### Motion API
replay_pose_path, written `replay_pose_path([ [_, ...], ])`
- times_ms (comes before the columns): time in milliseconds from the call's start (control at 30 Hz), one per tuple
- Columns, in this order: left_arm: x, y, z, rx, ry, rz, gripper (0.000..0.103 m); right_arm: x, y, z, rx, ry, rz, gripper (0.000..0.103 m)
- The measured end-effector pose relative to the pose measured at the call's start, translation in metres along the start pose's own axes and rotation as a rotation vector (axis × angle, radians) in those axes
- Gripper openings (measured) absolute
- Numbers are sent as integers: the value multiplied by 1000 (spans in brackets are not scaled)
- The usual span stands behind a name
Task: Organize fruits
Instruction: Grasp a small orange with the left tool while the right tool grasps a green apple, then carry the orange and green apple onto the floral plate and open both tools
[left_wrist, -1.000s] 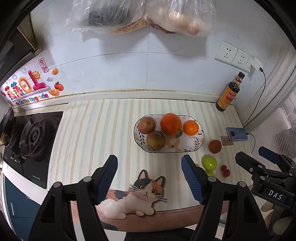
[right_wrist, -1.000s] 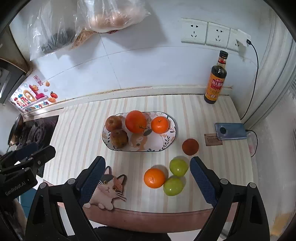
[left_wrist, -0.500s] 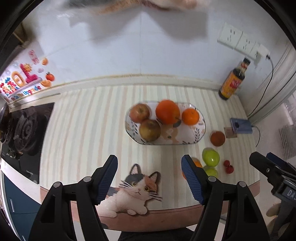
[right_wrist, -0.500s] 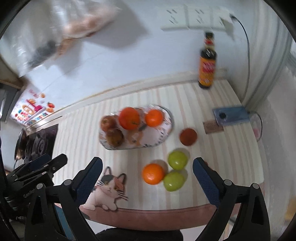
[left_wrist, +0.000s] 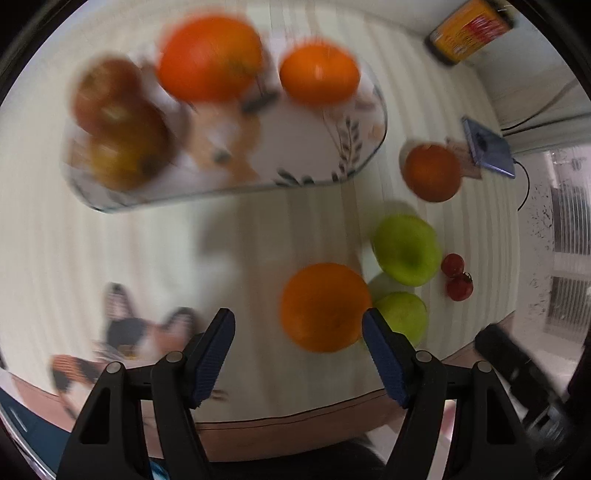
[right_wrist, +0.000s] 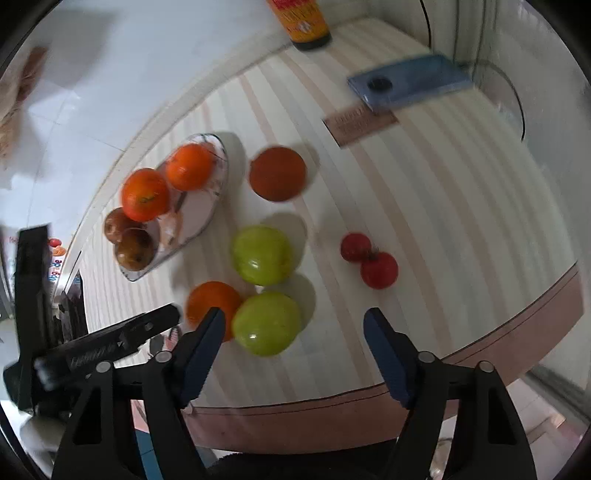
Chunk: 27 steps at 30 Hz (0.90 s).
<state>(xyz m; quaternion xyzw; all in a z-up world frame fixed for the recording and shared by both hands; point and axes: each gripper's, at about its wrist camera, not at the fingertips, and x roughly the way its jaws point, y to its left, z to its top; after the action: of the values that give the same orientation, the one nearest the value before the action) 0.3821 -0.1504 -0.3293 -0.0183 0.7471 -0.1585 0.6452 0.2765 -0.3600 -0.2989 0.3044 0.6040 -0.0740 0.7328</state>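
Observation:
An oval patterned plate (left_wrist: 365, 155) holds two oranges and two brownish apples. On the striped counter lie a loose orange (left_wrist: 325, 306), two green apples (left_wrist: 406, 249) (left_wrist: 402, 314), a dark red fruit (left_wrist: 432, 171) and two small red tomatoes (left_wrist: 456, 277). My left gripper (left_wrist: 297, 350) is open, low over the counter, just short of the loose orange. My right gripper (right_wrist: 293, 349) is open, with the nearer green apple (right_wrist: 266, 323) just beyond its left finger. The plate (right_wrist: 218, 177), orange (right_wrist: 210, 301), far green apple (right_wrist: 262, 254) and tomatoes (right_wrist: 369, 260) also show there.
A sauce bottle (right_wrist: 303, 22) stands at the back wall. A blue phone (right_wrist: 410, 81) on a cable and a brown card (right_wrist: 360, 123) lie at the right. A cat-shaped mat (left_wrist: 122, 343) lies at the counter's front edge (right_wrist: 443, 369).
Both grippers have dropped and moved forward toward the loose fruit. The left one has closed in on the loose orange, the right one on the near green apple. Both stay open.

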Motion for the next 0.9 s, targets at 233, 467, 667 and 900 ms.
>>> replay_pose_path([
  [233,36,-9,10,-36,57,-62,63,27,-18,-3,127,26,88,78],
  [467,24,8,-15,-15,-3,40,62,57,-14,-6,171,105,154,78],
  [667,18,46,-43,-89,5,62,62,89,3,-7,195,135,218,75],
  [900,17,66,-64,-131,4,56,62,83,71,-20,-259,140,-26,61],
])
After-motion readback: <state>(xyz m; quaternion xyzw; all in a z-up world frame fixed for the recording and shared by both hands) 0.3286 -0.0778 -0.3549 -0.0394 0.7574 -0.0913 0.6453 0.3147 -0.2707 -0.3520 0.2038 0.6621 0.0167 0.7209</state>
